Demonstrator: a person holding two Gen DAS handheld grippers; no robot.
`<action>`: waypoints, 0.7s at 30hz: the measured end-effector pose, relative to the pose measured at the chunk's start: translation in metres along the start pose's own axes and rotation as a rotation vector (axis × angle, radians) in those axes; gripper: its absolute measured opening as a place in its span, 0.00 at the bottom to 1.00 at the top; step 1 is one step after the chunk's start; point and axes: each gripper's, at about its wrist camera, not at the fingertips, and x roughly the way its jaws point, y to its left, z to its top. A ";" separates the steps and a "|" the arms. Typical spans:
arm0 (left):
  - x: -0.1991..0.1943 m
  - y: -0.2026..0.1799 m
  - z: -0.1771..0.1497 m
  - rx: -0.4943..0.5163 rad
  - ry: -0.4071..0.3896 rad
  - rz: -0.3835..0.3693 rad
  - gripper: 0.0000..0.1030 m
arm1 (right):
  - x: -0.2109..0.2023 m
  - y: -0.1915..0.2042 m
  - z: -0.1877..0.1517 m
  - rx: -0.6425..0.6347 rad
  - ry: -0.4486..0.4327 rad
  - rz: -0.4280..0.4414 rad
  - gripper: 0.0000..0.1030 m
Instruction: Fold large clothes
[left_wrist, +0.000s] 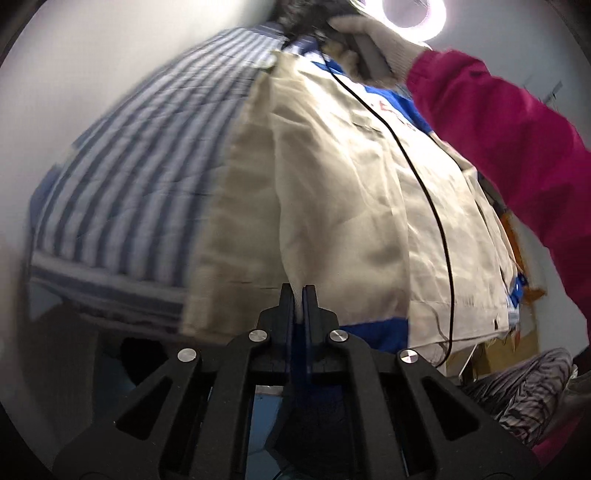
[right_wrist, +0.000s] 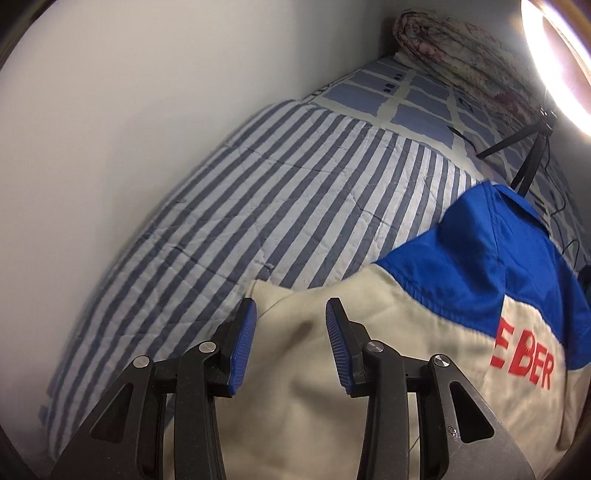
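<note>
Left wrist view shows your left gripper (left_wrist: 298, 291) with its fingers together, seemingly pinching the hem of the beige-and-blue cloth jacket (left_wrist: 351, 192), though blur hides the contact. That jacket lies spread on the blue-and-white striped quilt (left_wrist: 147, 166). Your right gripper (right_wrist: 290, 308) hangs over the jacket's beige edge (right_wrist: 295, 369), fingers apart and gripping nothing.

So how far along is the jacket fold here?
Early. Done: the beige-and-blue jacket is spread on the striped bed cover. In hand: the left tongs are shut at its hem, seemingly pinching it; the right tongs are open over the shoulder, not gripping. Left: no finished fold is visible yet.
</note>
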 end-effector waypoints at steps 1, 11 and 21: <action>0.001 0.005 0.001 -0.025 0.004 -0.011 0.02 | 0.004 0.001 0.002 -0.011 0.002 -0.013 0.36; 0.007 -0.008 0.002 0.008 0.001 0.013 0.02 | 0.024 0.019 0.006 -0.114 0.035 0.010 0.07; 0.008 0.005 0.003 0.003 0.009 0.125 0.02 | 0.022 0.007 0.022 0.026 -0.040 0.145 0.05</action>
